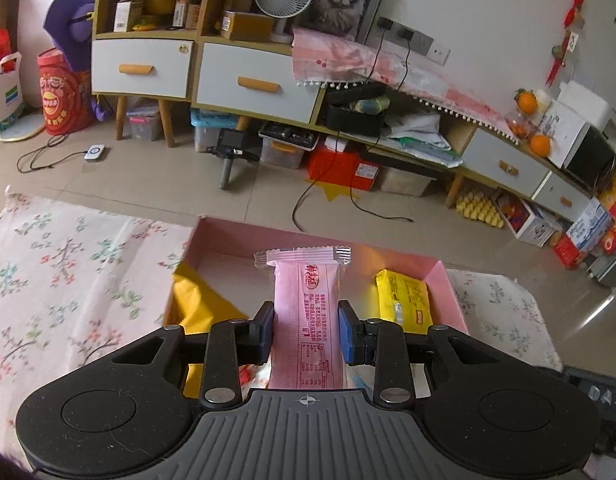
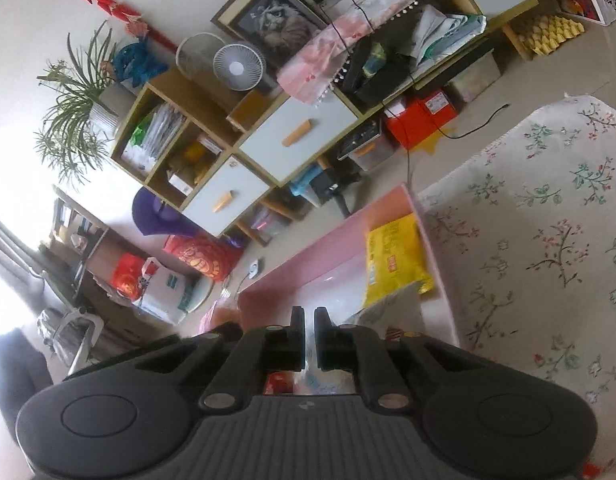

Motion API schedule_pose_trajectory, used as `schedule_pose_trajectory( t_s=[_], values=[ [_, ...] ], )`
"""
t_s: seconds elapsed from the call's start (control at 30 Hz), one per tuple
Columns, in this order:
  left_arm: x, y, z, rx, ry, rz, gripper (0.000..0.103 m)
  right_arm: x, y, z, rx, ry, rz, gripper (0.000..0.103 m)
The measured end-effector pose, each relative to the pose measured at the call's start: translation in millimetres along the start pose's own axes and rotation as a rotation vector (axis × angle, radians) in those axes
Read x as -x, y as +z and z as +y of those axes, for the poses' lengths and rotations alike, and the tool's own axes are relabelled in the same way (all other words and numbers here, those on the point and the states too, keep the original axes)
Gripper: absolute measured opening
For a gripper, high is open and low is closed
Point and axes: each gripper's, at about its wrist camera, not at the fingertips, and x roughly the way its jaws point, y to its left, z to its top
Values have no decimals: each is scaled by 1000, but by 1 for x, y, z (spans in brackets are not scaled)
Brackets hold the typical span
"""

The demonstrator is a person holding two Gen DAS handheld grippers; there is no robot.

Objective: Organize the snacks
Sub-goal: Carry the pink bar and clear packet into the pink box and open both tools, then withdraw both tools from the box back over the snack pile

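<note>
My left gripper (image 1: pixel 306 320) is shut on a pink snack packet (image 1: pixel 306 300) and holds it upright over the pink box (image 1: pixel 236 236). A yellow snack packet (image 1: pixel 403 300) lies in the box's right part and a larger yellow bag (image 1: pixel 200 300) lies at its left. In the right wrist view, my right gripper (image 2: pixel 309 318) hovers above the pink box (image 2: pixel 315 260) with its fingers nearly together and nothing visible between them. The yellow packet (image 2: pixel 393 256) lies in the box ahead of it. Other wrappers under the gripper are mostly hidden.
The box sits on a table with a floral cloth (image 1: pixel 68 272), also seen in the right wrist view (image 2: pixel 539 240). Beyond the table edge are a tiled floor with cables (image 1: pixel 327 200), a low cabinet with drawers (image 1: pixel 252 80) and storage boxes.
</note>
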Motion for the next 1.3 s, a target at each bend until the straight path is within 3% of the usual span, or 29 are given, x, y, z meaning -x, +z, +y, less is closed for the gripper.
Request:
schedule_pose_trajectory(
  t_s=[0.33, 0.47, 0.63, 0.87, 1.0, 1.3],
  values=[
    [-30, -1, -14, -23, 8, -21, 33, -5, 2, -11, 0, -44, 29, 0],
    [-28, -4, -14, -37, 11, -17, 50, -4, 2, -14, -6, -71, 28, 24],
    [-16, -8, -6, -38, 13, -9, 58, 1, 1, -14, -9, -85, 20, 28],
    [11, -18, 6, -30, 13, -3, 68, 14, -5, -6, 6, -99, 6, 51],
    [28, -26, 8, -79, 15, 24, 74, 23, -11, 0, 27, -122, 4, 64],
    [69, -52, 13, -158, 8, 60, 88, 40, -34, 26, 141, -203, 36, 78]
  ],
)
